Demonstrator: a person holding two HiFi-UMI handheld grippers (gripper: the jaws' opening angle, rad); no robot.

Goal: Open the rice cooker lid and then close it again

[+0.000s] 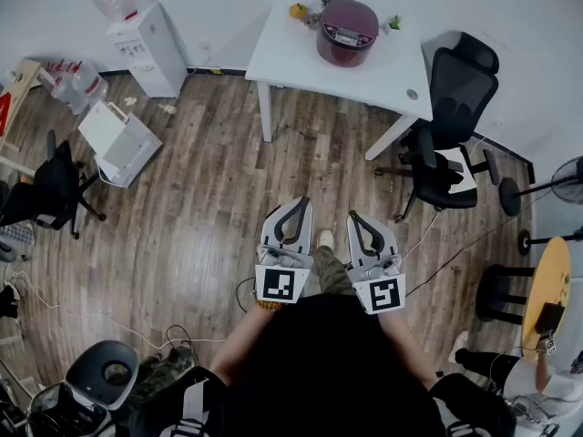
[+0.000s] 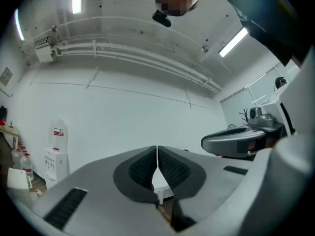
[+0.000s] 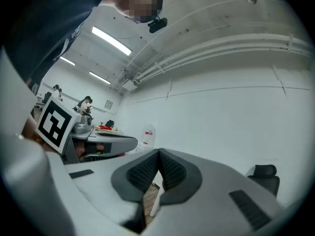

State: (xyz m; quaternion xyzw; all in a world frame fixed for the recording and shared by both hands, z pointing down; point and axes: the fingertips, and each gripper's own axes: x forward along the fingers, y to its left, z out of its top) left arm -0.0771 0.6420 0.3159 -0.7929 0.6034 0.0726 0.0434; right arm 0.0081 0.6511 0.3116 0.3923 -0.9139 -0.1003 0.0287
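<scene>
Lying far ahead on the tabletop (image 1: 282,57), the rice cooker (image 1: 347,31) sat well apart; right tool (image 1: 354,216) was slightly nearer than left tool (image 1: 300,203); both were pressed together, empty.

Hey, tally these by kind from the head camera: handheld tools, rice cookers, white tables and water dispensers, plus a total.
Tools: 2, the left tool and the right tool
Rice cooker: 1
White table: 1
Water dispenser: 1
Total: 5
</scene>
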